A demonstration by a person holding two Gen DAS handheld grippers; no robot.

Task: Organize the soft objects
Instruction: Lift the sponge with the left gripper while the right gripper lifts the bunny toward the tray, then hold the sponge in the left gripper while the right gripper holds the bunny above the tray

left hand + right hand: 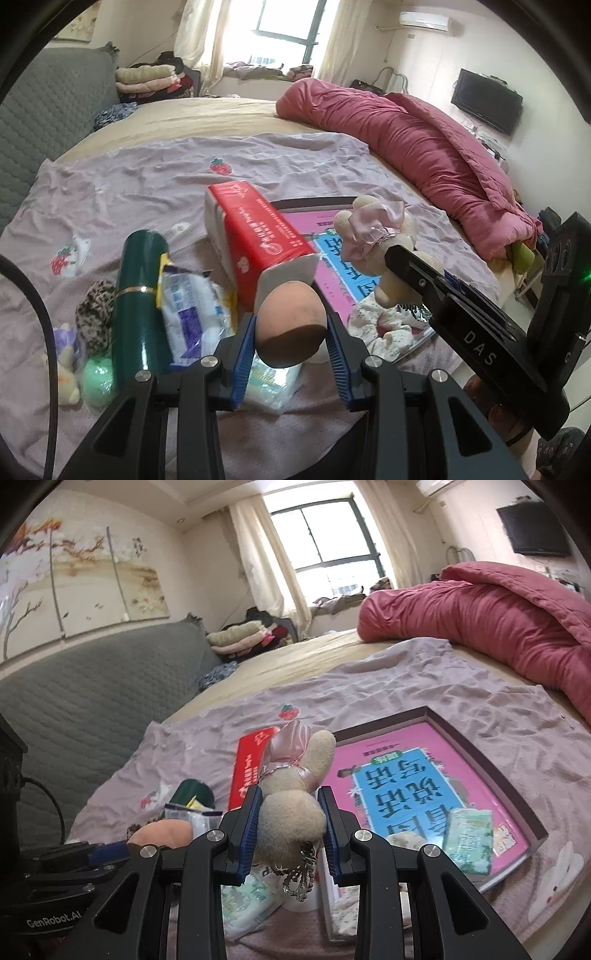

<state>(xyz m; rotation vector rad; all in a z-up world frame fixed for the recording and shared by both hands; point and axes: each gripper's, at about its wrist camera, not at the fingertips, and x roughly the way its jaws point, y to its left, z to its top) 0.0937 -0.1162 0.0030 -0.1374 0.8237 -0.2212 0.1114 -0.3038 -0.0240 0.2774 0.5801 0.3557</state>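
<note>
Looking across a bed (pixel 155 122) covered with a wrinkled lilac sheet (pixel 277 162), the view takes in a jumble of small things. At far left lie a leopard-print fabric scrunchie (pixel 94 308) and a pale green round sponge (pixel 96 380), then a dark green metal flask (pixel 138 299) on its side and a clear plastic packet of white pads (pixel 195 317). Behind them stands a red cardboard tissue box (pixel 255 236).

In the centre, the left gripper (pixel 291 328) is closed on a peach-coloured egg-shaped makeup sponge (pixel 291 325), held in the air above the sheet. The sponge looks light and squashy; a grip across its widest middle, as here, seems safest, since harder pressure may deform it or squeeze it out.

Farther right, the right gripper (pixel 290 830) is clamped around the body of a small beige plush rabbit with a pink satin bow (pixel 291 801), also held in the air, a metal keychain (pixel 301 871) dangling beneath. It appears soft and light; the torso gives the firmest hold.

Right of it lies a shallow box with a pink and blue printed cover (pixel 417 775), with a mint green tissue pack (pixel 469 838) on it. A rose quilt (pixel 498 616) is heaped beyond.
</note>
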